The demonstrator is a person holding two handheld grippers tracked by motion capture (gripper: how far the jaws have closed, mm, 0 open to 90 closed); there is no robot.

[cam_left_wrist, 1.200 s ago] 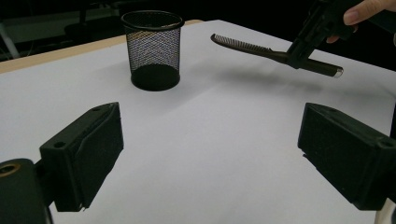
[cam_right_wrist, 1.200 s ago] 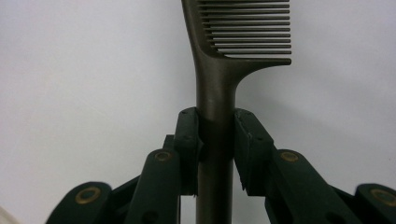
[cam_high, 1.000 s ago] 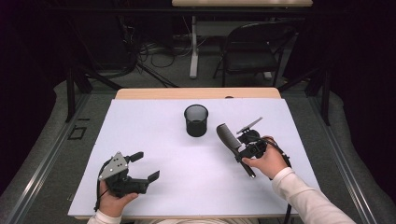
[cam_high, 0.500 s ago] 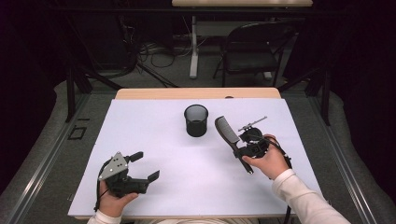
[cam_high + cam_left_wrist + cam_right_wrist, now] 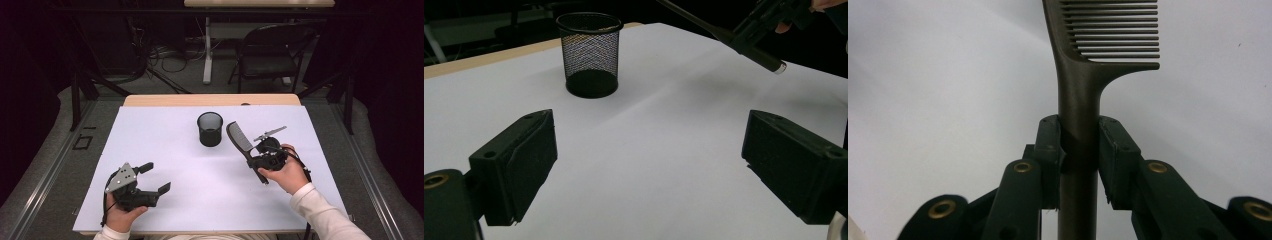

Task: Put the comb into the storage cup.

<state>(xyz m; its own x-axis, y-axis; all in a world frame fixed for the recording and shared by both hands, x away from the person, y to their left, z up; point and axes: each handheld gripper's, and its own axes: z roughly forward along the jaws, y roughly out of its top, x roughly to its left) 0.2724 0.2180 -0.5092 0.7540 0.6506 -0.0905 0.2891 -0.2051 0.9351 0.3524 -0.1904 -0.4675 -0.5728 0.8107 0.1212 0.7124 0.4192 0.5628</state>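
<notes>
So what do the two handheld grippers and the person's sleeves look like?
Both the left gripper and the right gripper are black, with blocky black fingers on arms with brass-coloured rivets. The left carries a grey three-cornered plate and a black cable. The sleeves are white.

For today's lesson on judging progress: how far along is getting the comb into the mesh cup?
Done: the right gripper has the comb clamped by its handle, lifted off the white table. In hand: the comb's toothed end is beside the mesh cup, not over it. Left: getting it into the cup and releasing. The left gripper rests open, idle.
</notes>
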